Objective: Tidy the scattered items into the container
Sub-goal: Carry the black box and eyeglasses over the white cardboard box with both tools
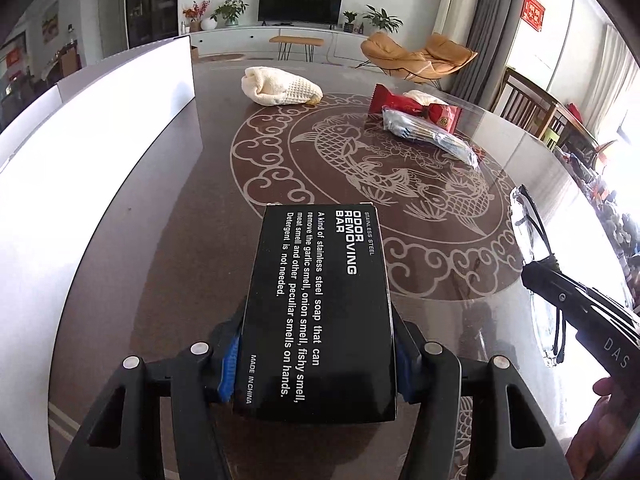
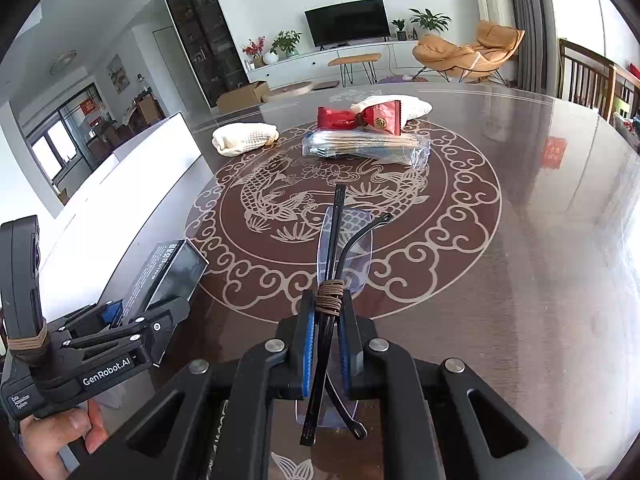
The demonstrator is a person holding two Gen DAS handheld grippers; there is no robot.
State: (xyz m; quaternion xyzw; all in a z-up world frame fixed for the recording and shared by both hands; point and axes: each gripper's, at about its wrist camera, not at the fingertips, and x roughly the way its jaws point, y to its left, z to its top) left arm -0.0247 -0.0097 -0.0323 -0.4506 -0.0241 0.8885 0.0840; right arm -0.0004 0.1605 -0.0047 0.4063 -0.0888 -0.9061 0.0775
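At far left, the white container [image 1: 100, 128] stands open along the table's [image 1: 168, 240] edge, its tall wall just beside the left gripper [image 1: 318, 364], whose blue pads [image 1: 228, 372] are clamped on both sides of 1 black box [image 1: 320, 312], lettered "Odor Removing Bar", held clear above the dark glass top w/ its fish-and-cloud motif. Farther back, left of centre, lies 1 rolled cream cloth [image 1: 280, 86]; a 2nd cream cloth [image 2: 400, 105] sits right of it, partly hidden behind 1 red snack packet [image 2: 360, 118]. The packet rests against 1 clear plastic bag [image 2: 364, 146] of striped contents. Nothing lies between box and container. At right, the right gripper [image 2: 326, 354], jaws pressed together, grips 1 pair of folded glasses [image 2: 340, 240] w/ black arms, bound by brown cord [image 2: 330, 296], lifted off the table. Count: 2 cloths, 1 packet, 1 bag on the table; 2 items in grippers. Beyond: TV, tan lounge chair, potted plants.
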